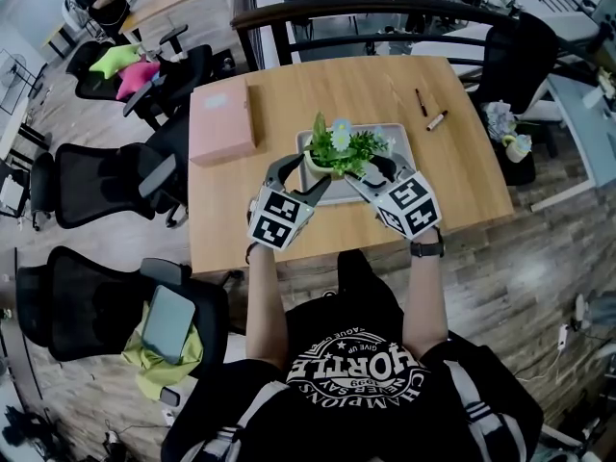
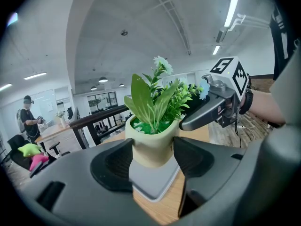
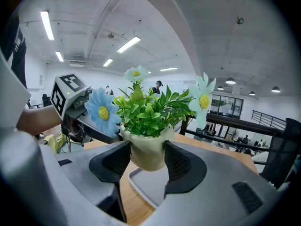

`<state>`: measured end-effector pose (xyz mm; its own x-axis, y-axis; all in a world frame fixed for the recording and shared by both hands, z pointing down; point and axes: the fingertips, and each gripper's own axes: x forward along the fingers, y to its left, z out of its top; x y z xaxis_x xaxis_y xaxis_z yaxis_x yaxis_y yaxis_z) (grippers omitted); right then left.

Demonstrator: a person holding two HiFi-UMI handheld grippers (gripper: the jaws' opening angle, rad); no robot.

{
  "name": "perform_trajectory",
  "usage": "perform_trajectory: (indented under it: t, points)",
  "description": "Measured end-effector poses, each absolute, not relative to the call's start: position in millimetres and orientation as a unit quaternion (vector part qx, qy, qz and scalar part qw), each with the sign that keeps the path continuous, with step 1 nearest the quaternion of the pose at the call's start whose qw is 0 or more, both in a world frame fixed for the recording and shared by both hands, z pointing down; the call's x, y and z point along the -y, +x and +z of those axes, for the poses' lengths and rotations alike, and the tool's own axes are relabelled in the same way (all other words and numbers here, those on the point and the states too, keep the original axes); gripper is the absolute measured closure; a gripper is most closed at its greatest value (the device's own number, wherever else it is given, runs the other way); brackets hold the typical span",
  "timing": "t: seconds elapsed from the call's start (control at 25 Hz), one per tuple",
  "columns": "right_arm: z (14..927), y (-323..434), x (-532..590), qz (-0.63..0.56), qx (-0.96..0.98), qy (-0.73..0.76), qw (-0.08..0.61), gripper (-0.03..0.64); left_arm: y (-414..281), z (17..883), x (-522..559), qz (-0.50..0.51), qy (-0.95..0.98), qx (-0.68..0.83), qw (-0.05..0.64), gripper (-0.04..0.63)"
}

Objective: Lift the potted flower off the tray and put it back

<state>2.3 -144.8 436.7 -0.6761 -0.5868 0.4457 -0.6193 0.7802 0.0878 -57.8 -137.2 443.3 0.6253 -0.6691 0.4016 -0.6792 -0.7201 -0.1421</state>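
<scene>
A pale green pot (image 1: 319, 167) of artificial flowers and leaves hangs just above the grey tray (image 1: 397, 135) on the wooden table. My left gripper (image 1: 303, 176) clamps it from the left and my right gripper (image 1: 372, 174) from the right. In the left gripper view the pot (image 2: 151, 147) sits between both pads, with the tray (image 2: 155, 179) below and the right gripper (image 2: 207, 109) beyond the leaves. In the right gripper view the pot (image 3: 146, 152) is pinched the same way, its base clear of the tray (image 3: 150, 185), and the left gripper (image 3: 89, 121) shows behind a blue flower.
A pink box (image 1: 221, 121) lies on the table left of the tray. A pen (image 1: 421, 101) and a marker (image 1: 437, 120) lie at the back right. Black office chairs (image 1: 96, 186) stand along the table's left side. The person stands at the near edge.
</scene>
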Motion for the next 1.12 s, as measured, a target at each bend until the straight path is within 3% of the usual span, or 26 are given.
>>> perform_trajectory:
  t: [1.12]
  points:
    - [456, 13, 147, 0.038, 0.905, 0.332, 0.264, 0.371, -49, 470, 141, 0.236, 0.898, 0.372, 0.022, 0.307]
